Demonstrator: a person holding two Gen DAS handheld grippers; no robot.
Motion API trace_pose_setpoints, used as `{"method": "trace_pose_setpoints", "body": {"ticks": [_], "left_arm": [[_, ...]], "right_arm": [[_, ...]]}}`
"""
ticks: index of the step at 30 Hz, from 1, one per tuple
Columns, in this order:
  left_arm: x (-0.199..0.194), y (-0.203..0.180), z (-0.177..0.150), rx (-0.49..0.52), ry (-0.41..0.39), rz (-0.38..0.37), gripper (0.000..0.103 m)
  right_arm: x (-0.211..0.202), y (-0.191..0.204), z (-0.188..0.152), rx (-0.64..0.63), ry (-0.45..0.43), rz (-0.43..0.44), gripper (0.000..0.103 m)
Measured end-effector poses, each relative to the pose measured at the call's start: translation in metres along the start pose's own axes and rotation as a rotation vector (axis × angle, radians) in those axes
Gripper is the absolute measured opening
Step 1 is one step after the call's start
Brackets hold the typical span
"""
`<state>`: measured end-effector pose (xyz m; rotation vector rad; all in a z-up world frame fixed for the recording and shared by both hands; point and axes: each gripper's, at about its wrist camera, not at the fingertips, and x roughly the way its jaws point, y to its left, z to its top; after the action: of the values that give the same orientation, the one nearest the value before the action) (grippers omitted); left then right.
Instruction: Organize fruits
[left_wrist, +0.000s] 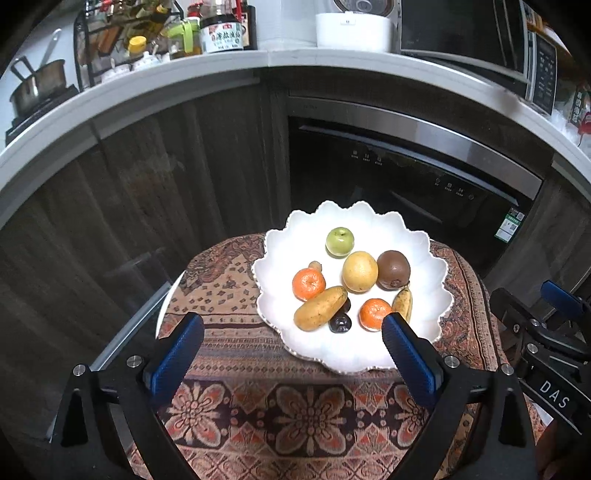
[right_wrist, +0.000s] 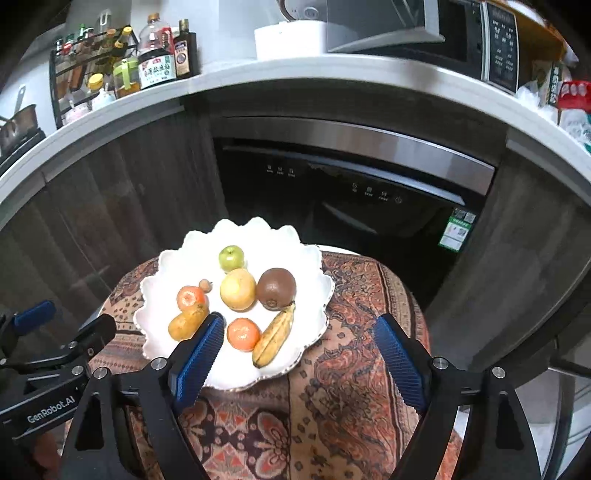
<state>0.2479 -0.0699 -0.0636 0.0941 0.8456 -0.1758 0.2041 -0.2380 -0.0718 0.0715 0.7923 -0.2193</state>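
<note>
A white scalloped plate (left_wrist: 373, 218) (right_wrist: 173, 266) on a patterned cloth holds the fruit: a green apple (left_wrist: 340, 241) (right_wrist: 231, 258), a yellow round fruit (left_wrist: 359, 271) (right_wrist: 238, 288), a brown kiwi (left_wrist: 393, 269) (right_wrist: 276, 288), two tangerines (left_wrist: 308, 283) (left_wrist: 373, 313) (right_wrist: 243, 334), a small banana (left_wrist: 403, 302) (right_wrist: 275, 335), a yellow-brown elongated fruit (left_wrist: 320, 308) (right_wrist: 186, 321) and a dark plum (left_wrist: 340, 324). My left gripper (left_wrist: 293, 334) hangs open above the plate's near edge, nothing between its fingers. My right gripper (right_wrist: 299, 338) is open too, over the plate's right rim, empty.
The small round table (left_wrist: 295, 406) wears a floral cloth. Behind it stand dark cabinets and a black built-in appliance (left_wrist: 406, 177). The counter above carries bottles (left_wrist: 221, 29), a pot (left_wrist: 37, 85), a white cooker (left_wrist: 354, 29) and a microwave (left_wrist: 480, 37).
</note>
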Motion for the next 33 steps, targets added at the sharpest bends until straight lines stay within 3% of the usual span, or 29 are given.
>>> {"method": "trace_pose_setpoints", "body": {"ticks": [18,33], "left_arm": [[-0.081,0.002,-0.040,-0.008,-0.057,0.043,0.102],[-0.119,0.000,-0.091,-0.017,-0.035,0.068,0.102]], "right_arm": [[-0.079,-0.001,-0.030,-0.037,-0.067,-0.001,0.091],[-0.118,-0.012,-0.072,-0.046,-0.077,0.006,0.091]]}}
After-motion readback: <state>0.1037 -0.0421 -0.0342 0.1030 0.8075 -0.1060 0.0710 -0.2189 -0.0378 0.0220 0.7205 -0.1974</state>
